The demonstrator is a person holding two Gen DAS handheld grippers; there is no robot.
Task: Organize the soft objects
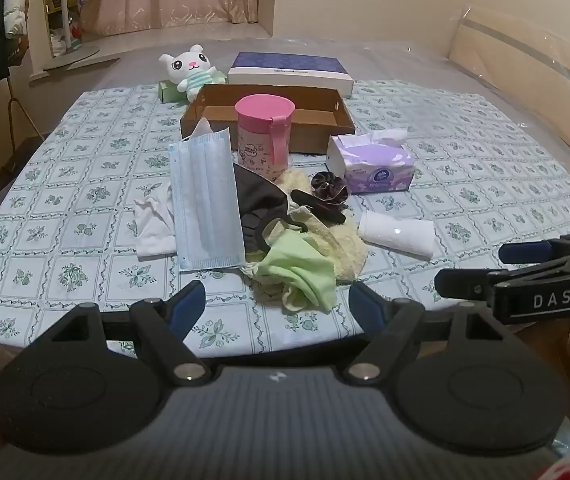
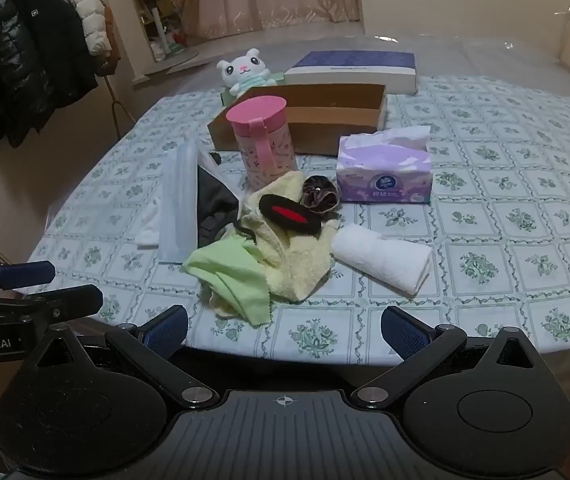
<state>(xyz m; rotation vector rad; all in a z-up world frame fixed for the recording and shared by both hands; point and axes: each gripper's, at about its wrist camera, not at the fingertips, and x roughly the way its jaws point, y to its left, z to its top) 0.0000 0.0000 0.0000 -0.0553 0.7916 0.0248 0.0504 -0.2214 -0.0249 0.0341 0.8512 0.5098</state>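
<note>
The left gripper (image 1: 277,300) is matte black with a grey ribbed body, blue textured finger pads (image 1: 189,300) and silver pivot screws; the right gripper (image 2: 283,326) matches, its side lettered "DAS" in white.

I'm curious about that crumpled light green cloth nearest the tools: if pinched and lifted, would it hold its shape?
Probably not. The crumpled light green cloth lies in loose folds, so it likely droops. It looks thin, likely light. It overlaps the pale yellow fluffy towel, which might drag along.
</note>
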